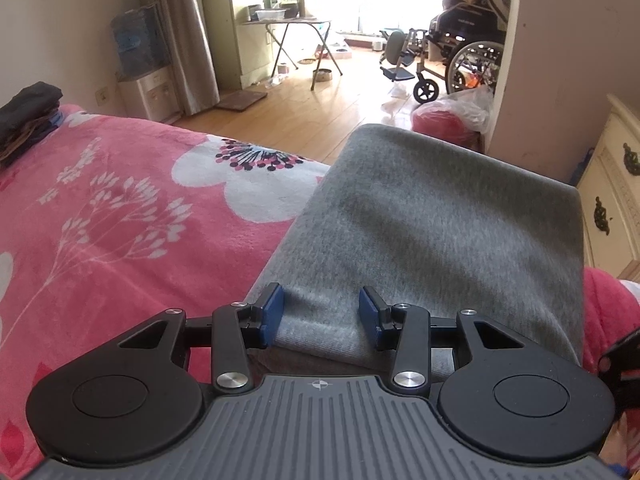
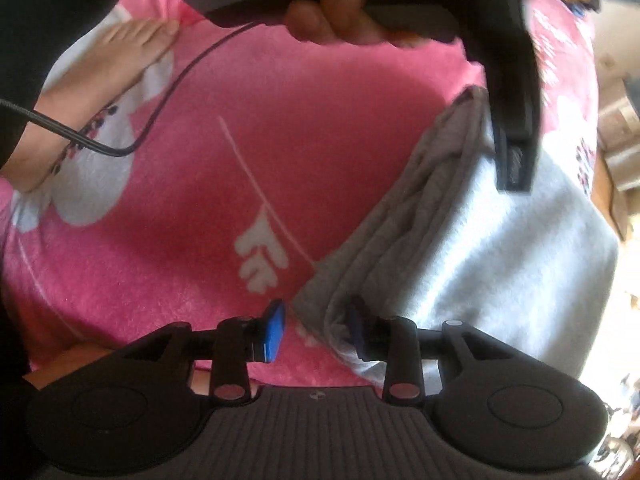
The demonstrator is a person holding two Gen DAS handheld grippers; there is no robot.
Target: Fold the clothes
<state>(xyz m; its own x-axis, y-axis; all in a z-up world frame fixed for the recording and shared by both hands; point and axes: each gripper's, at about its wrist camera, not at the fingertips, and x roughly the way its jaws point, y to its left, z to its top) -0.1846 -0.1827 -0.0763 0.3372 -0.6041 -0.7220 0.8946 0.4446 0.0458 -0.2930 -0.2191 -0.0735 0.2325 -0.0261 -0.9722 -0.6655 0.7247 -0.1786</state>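
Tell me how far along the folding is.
Done: the grey garment lies folded into a neat rectangle on the pink blanket, and a dark folded pile sits at the far edge. In hand: nothing gripped; the left gripper and right gripper have open jaws at the garment's edge. Left: possibly one more fold or stacking it.

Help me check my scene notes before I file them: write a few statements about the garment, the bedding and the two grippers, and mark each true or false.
1. The grey garment lies folded on a pink floral blanket. True.
2. The left gripper is shut tight with nothing between its pads. False: its jaws stand apart over the grey fabric.
3. A wheelchair stands on the wooden floor beyond the bed. True.
4. The right gripper is over a blue towel. False: it is at the grey garment's corner, jaws apart.
5. A bare foot rests on the blanket. True.
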